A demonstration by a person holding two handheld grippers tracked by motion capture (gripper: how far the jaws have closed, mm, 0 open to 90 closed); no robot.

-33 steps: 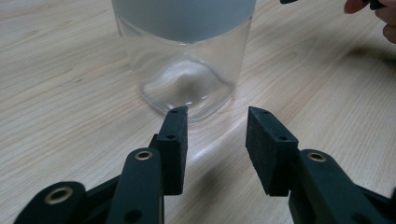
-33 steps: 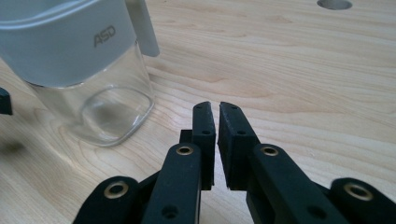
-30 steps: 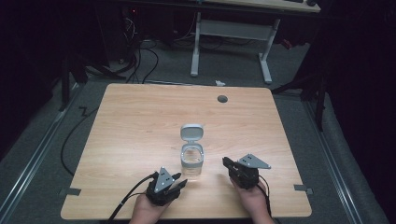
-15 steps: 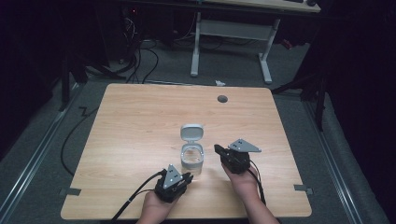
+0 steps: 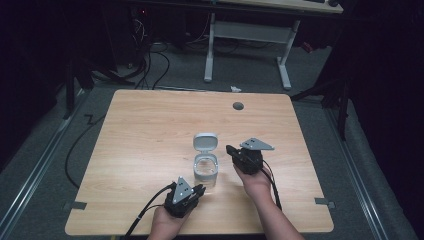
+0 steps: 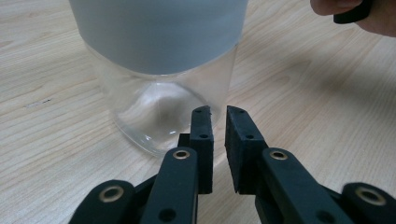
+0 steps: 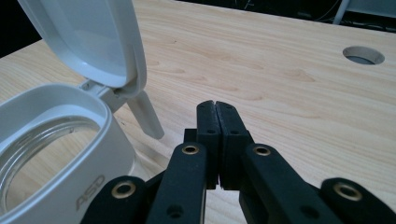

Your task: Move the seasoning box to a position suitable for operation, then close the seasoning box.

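Jar [image 5: 205, 169] stands upright on the counter [image 5: 150, 135], toward its near edge, roughly centred. Clear glass body, white collar, hinged white lid [image 5: 206, 141] flipped open and leaning back on the jar's far side. Appears empty.

Risks, as I judge them:
- The jar is glass with a heavy collar and the lid hanging off the back. A sideways nudge high up from either side could tip it, most likely toward the lid.
- My left gripper [image 6: 217, 128] sits low, just beside the jar's base. Pushing forward from here would slide or rock the jar rather than grip it, since the gap is far too narrow for the body.
- My right gripper [image 7: 217, 122] is near the hinge and the lid's tab. A careless approach could knock the lid and jolt the jar.

Pose:
- Left: held low at the jar's near side, pointing at the glass, fingers [image 6: 202, 135] a narrow slit apart, holding nothing.
- Right: raised at the jar's right, level with the collar, aimed past the hinge; fingers [image 7: 208, 123] pressed together, empty.
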